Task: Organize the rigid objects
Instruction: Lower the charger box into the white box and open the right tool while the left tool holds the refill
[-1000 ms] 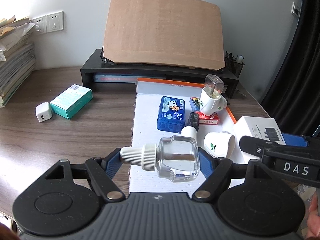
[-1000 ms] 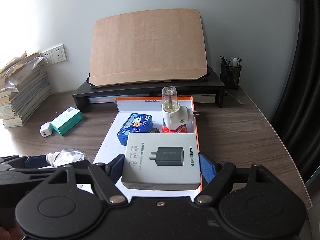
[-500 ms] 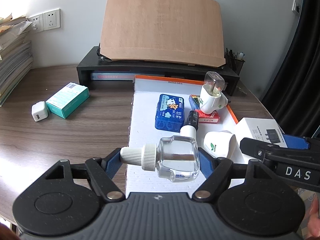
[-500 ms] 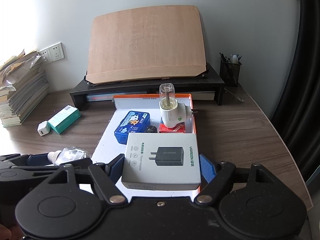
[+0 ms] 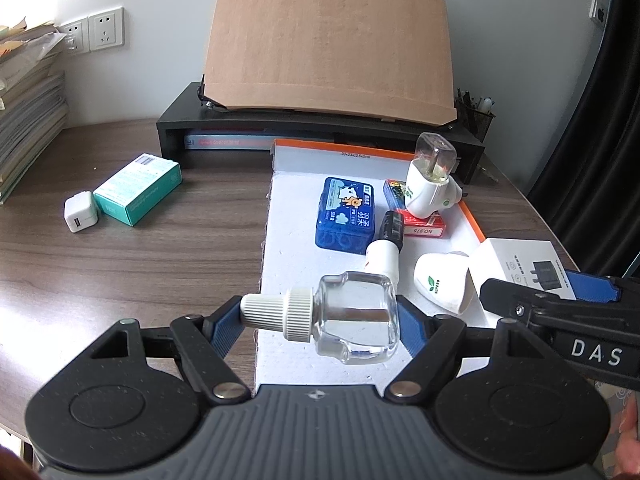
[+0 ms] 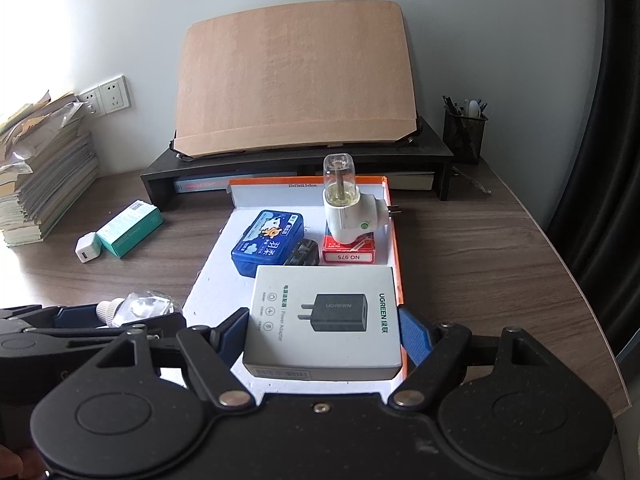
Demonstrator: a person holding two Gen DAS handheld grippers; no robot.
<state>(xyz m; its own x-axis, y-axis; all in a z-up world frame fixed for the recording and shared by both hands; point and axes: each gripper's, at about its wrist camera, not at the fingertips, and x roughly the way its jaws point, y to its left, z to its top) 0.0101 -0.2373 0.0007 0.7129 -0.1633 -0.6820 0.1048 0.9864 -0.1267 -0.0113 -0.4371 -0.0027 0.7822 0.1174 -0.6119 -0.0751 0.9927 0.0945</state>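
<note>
I work over a wooden desk (image 6: pixel 480 248), and on it the orange-edged white tray (image 5: pixel 288 216) lies dead ahead of both grippers, its long axis running away from me toward the black monitor stand (image 6: pixel 432 152). Already in it are a blue tin (image 5: pixel 347 216), a red card pack (image 6: pixel 349 254), an upright plug-in vaporizer (image 6: pixel 347 212), a second white one lying flat (image 5: pixel 440 284) and a black-capped tube (image 5: pixel 386 244).

My right gripper (image 6: pixel 324 332) clamps the white adapter box (image 6: pixel 324 320), hanging over the tray's near right corner. My left gripper (image 5: pixel 318 322) pinches a clear bottle (image 5: pixel 354 330) end to end, white cap pointing left, its long axis crosswise to the tray, hovering at the tray's near left edge.

I judge that the bare white floor left of the blue tin sits straight ahead of the left gripper, the nearer one.

A teal box (image 5: pixel 138 188) and small white charger (image 5: pixel 80 212) wait on the desk, well apart to the left.
</note>
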